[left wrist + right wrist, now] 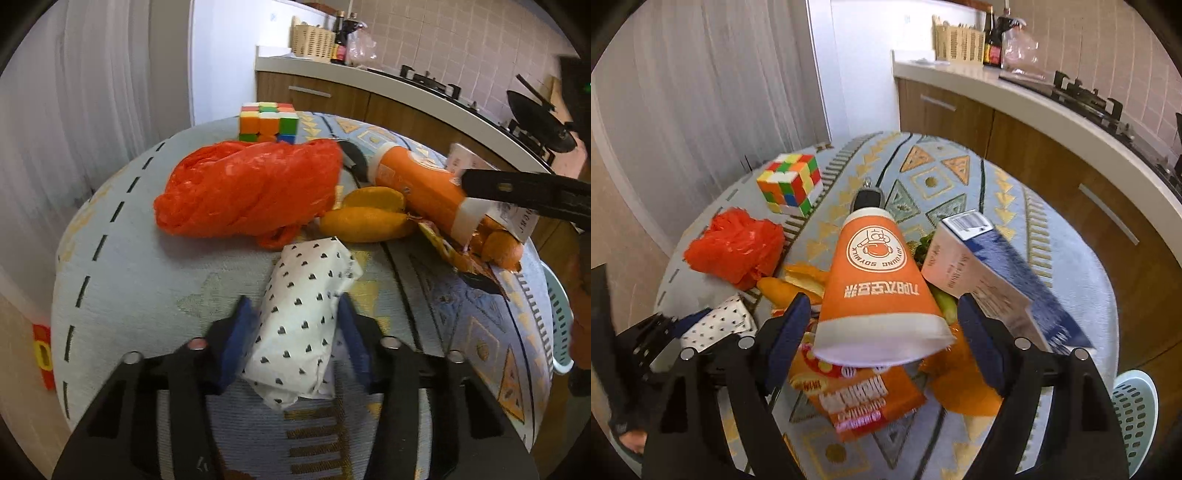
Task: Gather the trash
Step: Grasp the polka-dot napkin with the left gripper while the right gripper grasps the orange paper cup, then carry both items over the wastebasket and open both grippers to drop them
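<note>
My left gripper (297, 314) has its blue pads on both sides of a white tissue pack with black hearts (306, 317), which lies on the patterned tablecloth (147, 295); the pack also shows in the right wrist view (720, 321). My right gripper (882, 314) straddles an orange paper cup (877, 284) lying on its side, with gaps between the pads and the cup. The cup shows in the left wrist view (421, 184) with a right finger (517, 188) over it. An orange snack wrapper (860, 398), orange peel (365, 221) and a crumpled red plastic bag (251, 188) lie nearby.
A Rubik's cube (267, 122) stands at the table's far side. A blue and white carton (990, 277) lies right of the cup. A dark key fob (868, 197) lies beyond the cup. A pale green basket (1134, 410) sits below the table's right edge. A kitchen counter (1015, 96) runs behind.
</note>
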Available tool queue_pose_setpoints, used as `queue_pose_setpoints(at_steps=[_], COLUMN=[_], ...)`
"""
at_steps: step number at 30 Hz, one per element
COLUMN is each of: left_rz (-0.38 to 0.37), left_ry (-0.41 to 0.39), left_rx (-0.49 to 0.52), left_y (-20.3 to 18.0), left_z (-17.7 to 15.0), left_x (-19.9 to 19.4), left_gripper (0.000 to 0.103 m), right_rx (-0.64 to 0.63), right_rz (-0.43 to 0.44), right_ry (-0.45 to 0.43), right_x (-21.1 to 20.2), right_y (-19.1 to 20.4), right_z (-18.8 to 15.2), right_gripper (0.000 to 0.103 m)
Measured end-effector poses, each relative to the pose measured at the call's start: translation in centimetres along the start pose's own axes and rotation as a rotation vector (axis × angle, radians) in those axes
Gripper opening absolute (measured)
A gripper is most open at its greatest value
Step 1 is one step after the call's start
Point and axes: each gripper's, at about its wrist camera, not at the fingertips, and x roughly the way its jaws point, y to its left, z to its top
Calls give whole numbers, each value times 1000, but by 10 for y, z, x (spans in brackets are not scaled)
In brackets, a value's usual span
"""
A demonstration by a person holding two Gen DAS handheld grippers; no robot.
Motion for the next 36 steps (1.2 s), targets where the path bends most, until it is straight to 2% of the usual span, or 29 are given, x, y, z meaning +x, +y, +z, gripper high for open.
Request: queue_pose_setpoints(at_steps=[2, 4, 7, 8, 9, 15, 18, 26, 30, 36], left_rz=[-9, -18, -33, -39, -46, -71, -83, -176, -199, -281], left_ry=[-6, -8, -10, -10, -11, -37, -72, -148, -200, -260], left_rx=[14, 15, -4, -9, -15, -21, -32, -55, -9, 68], left_y=[-4, -4, 0, 1, 2, 3, 5, -1, -22, -66], left_z=[-2, -3, -3, -3, -4, -5, -6, 0, 9, 26], left_x=[-2, -2, -2, -3, -3, -9, -17, -47, -71, -100], left_gripper=[31, 28, 26, 25, 25, 23, 23, 22, 22, 22], right_rx=[-8, -16, -19, -15, -9, 39, 50, 51, 55, 101], right_rz=[-24, -42, -69, -79, -74, -3, 26, 33, 3, -69], right_ry=[27, 52, 91, 102, 107, 89, 45, -81, -150, -222], right_x=[14, 24, 39, 44, 46, 37, 21, -43, -81, -140], right_y=[5, 9, 13, 13, 13, 4, 2, 2, -8, -41], right_z=[4, 7, 11, 12, 12, 10, 7, 3, -3, -23], right_gripper=[80, 80, 79, 76, 71, 69, 69, 69, 69, 69])
